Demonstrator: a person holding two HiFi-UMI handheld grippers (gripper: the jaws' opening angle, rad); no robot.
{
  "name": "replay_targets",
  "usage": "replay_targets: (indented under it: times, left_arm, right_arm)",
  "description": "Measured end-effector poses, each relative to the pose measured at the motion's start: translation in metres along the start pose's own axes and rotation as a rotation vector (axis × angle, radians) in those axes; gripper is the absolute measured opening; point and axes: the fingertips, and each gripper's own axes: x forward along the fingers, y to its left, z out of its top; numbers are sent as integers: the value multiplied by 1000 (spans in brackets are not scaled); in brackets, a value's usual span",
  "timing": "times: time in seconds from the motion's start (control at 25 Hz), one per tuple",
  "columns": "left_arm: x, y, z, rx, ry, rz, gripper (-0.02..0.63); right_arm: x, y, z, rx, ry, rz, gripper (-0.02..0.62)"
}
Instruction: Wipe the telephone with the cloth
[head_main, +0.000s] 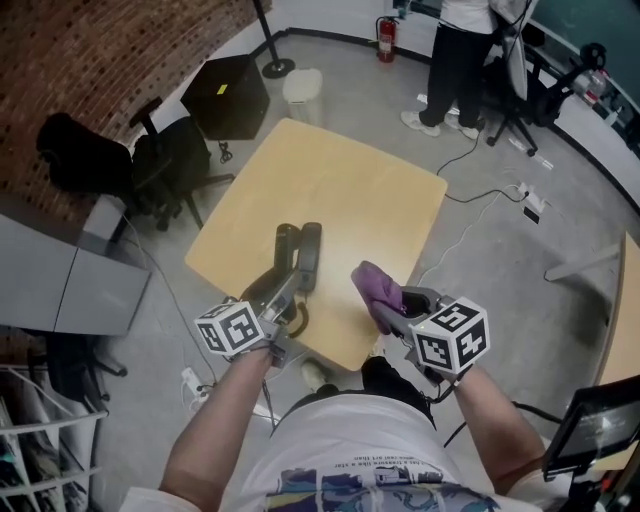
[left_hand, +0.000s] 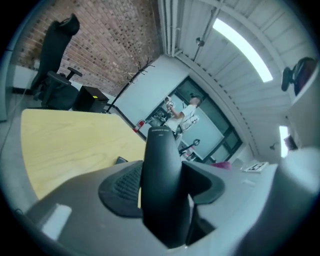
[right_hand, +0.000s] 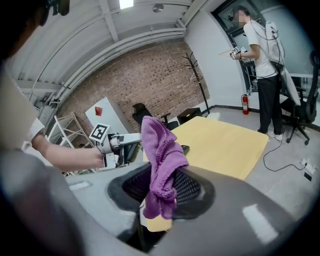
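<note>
1. Left gripper view: my left gripper (left_hand: 162, 210) is clamped on the black telephone handset (left_hand: 161, 175). The handset stands up between the pads, over the near part of the table (left_hand: 75, 145). The hold looks low on the handset. A firm wipe against its upper end could lever it loose and drop it onto the table.
2. My right gripper (right_hand: 157, 200) pinches the purple cloth (right_hand: 161, 155) by a fold, off the table's near right side. Most of the cloth is bunched above the jaws and a short tail hangs below. That loose bunch could drag out of the pinch, or I could rub the handset with hard jaw instead of cloth.
3. The grippers are apart, so closing the gap carelessly could knock one against the other.
4. A small dark thing (left_hand: 121, 160) lies on the table beyond the handset. I cannot tell what it is.
5. Office chairs (head_main: 165, 165) stand left of the table. A standing person (head_main: 460, 60) and a floor cable (head_main: 480, 195) are beyond its far right corner. Nothing stands between cloth and handset.
</note>
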Motion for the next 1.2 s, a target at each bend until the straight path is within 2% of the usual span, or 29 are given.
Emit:
replay_targets:
  times: [0.28,0.56,1.2]
  left_arm:
    - [30,30,-20,108,105,172,258]
    - [54,60,-36,165,190,322,258]
    - [90,100,-46,272,332,540,258]
  right_arm:
    - [-1,-11,0,5,23,34,110]
    - [-4,-26,1,2,53,61,110]
    - [1,-56,10,1,102,108,110]
